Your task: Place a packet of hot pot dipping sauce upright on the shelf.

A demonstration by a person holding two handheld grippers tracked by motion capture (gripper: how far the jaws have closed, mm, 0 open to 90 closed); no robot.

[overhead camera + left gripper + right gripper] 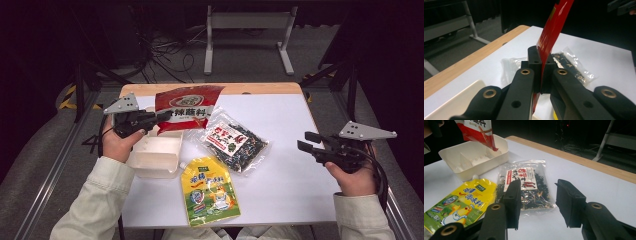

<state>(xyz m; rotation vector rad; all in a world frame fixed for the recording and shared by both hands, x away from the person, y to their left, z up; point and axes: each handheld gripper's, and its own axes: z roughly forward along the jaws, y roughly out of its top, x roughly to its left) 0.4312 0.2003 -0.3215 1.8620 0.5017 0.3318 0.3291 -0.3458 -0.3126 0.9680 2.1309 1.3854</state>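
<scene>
My left gripper (162, 117) is shut on the edge of a red seasoning pouch (187, 107), which hangs lifted above the table's far left. In the left gripper view the black jaws pinch the red pouch (551, 27) edge-on at the left gripper's (541, 60) tips. Just below it sits a white divided bin (155, 155), and the red pouch's (479, 132) lower corner hangs over the bin (474, 157). My right gripper (305, 141) is held open at the table's right edge; nothing lies between the right gripper's (537, 192) pads.
A clear bag of dark dried bits (235, 142) with a red-and-white label lies mid-table, beyond my right jaws (526, 182). A yellow spouted pouch (207, 192) lies flat near the front edge. The table (295, 115) is white with a wooden far rim.
</scene>
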